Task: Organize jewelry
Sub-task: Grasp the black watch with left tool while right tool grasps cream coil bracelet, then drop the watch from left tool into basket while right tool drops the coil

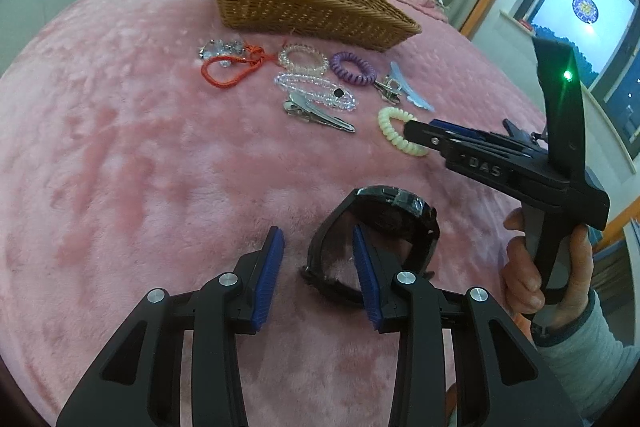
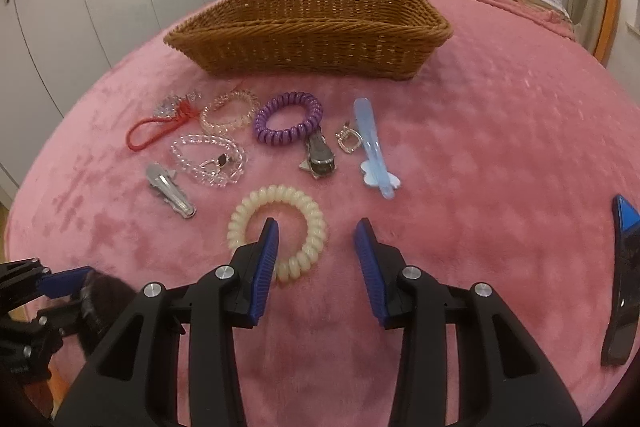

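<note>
Jewelry is lying spread on a pink plush blanket (image 2: pixel 480 131), just in front of a wicker basket (image 2: pixel 308 39). In the R wrist view: cream spiral hair tie (image 2: pixel 310 223) at 6 o'clock of the group, purple spiral hair tie (image 2: pixel 288 123) w/ a silver clip (image 2: pixel 320 155) touching it at 5 o'clock, pale blue hair clip (image 2: pixel 374 151) at 3 o'clock, clear bead bracelet (image 2: pixel 208 159) and silver alligator clip (image 2: pixel 170 191) at 9 o'clock, red cord bracelet (image 2: pixel 160 127) and pinkish bead bracelet (image 2: pixel 230 111) at 10–11 o'clock.

Right gripper (image 2: pixel 316 231) is hanging part-open over the cream tie: L finger is sitting inside the ring, R finger outside it, pads not pressing.

Black wristwatch (image 1: pixel 404 211) is lying apart, at 6 o'clock of the group in the L wrist view. Left gripper (image 1: pixel 318 239) is straddling its strap, jaws part-open, nothing clenched. A hand (image 1: pixel 536 267) w/ grey sleeve is holding the other tool at 3 o'clock.
</note>
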Motion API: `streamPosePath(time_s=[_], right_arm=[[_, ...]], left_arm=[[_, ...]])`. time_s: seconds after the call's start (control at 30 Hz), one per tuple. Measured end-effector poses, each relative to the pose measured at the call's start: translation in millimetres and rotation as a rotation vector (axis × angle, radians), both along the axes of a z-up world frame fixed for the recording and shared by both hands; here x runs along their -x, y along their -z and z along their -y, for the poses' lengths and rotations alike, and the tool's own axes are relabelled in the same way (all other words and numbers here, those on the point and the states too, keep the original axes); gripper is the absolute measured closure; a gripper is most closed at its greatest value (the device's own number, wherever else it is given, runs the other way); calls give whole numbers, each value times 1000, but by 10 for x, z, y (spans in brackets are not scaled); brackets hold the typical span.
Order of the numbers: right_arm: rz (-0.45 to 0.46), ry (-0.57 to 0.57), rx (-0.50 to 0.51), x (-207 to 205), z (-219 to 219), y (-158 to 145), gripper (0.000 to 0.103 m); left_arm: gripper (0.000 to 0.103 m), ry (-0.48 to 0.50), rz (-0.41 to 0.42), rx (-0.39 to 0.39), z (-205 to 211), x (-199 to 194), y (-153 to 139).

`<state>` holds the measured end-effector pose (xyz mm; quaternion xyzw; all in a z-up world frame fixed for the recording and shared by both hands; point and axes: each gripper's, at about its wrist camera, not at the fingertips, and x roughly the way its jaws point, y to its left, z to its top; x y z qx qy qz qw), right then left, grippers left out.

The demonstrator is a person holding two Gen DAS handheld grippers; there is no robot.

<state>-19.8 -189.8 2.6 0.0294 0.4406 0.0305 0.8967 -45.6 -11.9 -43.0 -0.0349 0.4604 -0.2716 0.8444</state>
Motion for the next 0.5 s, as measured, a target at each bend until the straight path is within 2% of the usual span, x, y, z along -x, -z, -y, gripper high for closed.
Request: streamPosePath(time_s=[0.03, 0.07, 0.1, 0.2, 0.37, 0.5], right_arm=[[-5, -4, 13, -21, -20, 1, 77], [-10, -10, 25, -33, -38, 5, 87], [-13, -23, 30, -44, -63, 11, 92], [3, -29, 41, 2, -90, 13, 93], [39, -33, 9, 87, -48, -95, 94], [125, -30, -8, 134, 9, -394, 94]], left_arm=[[74, -1, 0, -13, 29, -14, 4], [79, -7, 4, -37, 60, -21, 9], [89, -11, 7, -56, 86, -29, 6], [90, -20, 30, -87, 129, 1, -15], [96, -44, 77, -74, 111, 19, -181], [96, -69, 141, -50, 133, -59, -412]])
